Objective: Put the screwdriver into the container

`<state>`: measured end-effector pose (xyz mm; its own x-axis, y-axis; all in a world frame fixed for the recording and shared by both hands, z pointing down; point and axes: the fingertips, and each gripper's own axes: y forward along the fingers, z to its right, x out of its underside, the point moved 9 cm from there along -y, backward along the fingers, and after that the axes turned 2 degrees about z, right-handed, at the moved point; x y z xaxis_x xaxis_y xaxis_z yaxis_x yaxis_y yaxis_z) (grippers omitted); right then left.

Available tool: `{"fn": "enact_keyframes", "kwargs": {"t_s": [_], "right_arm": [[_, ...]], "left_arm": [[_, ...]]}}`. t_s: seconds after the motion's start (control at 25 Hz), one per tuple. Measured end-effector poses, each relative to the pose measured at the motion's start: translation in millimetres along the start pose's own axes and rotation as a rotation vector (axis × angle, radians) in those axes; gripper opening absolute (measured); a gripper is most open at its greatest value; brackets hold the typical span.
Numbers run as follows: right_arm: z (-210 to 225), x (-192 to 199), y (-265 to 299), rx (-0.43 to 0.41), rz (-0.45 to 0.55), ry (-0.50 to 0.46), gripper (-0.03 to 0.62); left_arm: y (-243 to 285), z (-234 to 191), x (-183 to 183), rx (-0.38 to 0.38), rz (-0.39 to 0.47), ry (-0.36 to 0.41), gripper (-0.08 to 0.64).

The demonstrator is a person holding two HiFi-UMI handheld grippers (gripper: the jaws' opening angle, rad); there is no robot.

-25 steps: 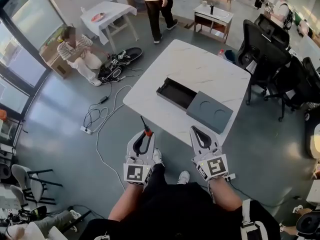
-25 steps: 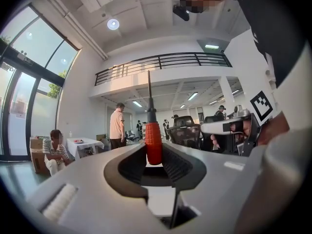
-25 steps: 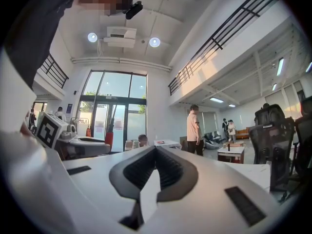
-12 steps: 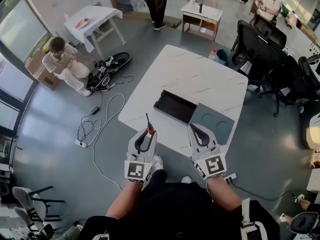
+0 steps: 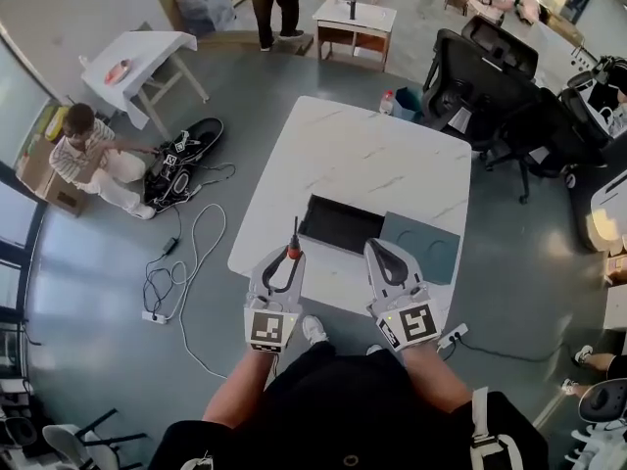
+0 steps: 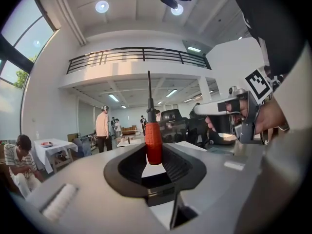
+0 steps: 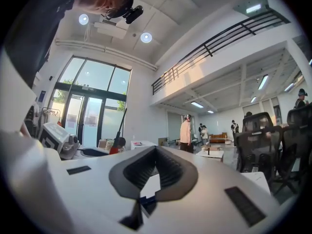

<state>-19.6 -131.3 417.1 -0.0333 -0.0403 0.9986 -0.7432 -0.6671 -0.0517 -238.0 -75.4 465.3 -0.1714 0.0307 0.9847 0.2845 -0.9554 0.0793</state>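
Note:
A screwdriver (image 5: 293, 247) with a red handle (image 6: 154, 143) and a dark shaft stands between the jaws of my left gripper (image 5: 290, 257), which is shut on the handle; the shaft points up and away from me. The gripper hangs over the near edge of the white marble table (image 5: 362, 150), just left of the open black container (image 5: 338, 225). A grey lid (image 5: 421, 246) lies beside the container on the right. My right gripper (image 5: 378, 247) is shut and holds nothing, over the near edge in front of the lid. In the right gripper view the screwdriver (image 7: 113, 150) shows at the left.
Black office chairs (image 5: 490, 86) crowd the table's right side. A person (image 5: 88, 155) sits on the floor at the left beside gear and cables (image 5: 186, 253). A small white table (image 5: 132, 62) and a low wooden table (image 5: 353, 18) stand farther off, with people near them.
The view has closed in on the table. Both grippers, earlier short of the table's near edge, now hang over it close to the container. The left gripper still holds the screwdriver.

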Motion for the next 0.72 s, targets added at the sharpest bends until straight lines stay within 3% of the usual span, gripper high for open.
{"fn": "enact_keyframes", "kwargs": {"t_s": [0.32,0.52,0.72], "right_arm": [[0.7,11.8,-1.7,0.143,-0.025,0.021,0.006],[13.4,15.0,-6.4,0.168,-0.031,0.004,0.006],[33.7,15.0,-7.5,0.155,-0.043,-0.006,0.006]], "left_arm": [[24.9,-24.5,15.9,0.125,-0.022,0.076,0.101],[41.6,-37.3,21.4,0.132,-0.017,0.15,0.101],[60.8,-33.6,33.4,0.143,-0.07,0.23,0.101]]}}
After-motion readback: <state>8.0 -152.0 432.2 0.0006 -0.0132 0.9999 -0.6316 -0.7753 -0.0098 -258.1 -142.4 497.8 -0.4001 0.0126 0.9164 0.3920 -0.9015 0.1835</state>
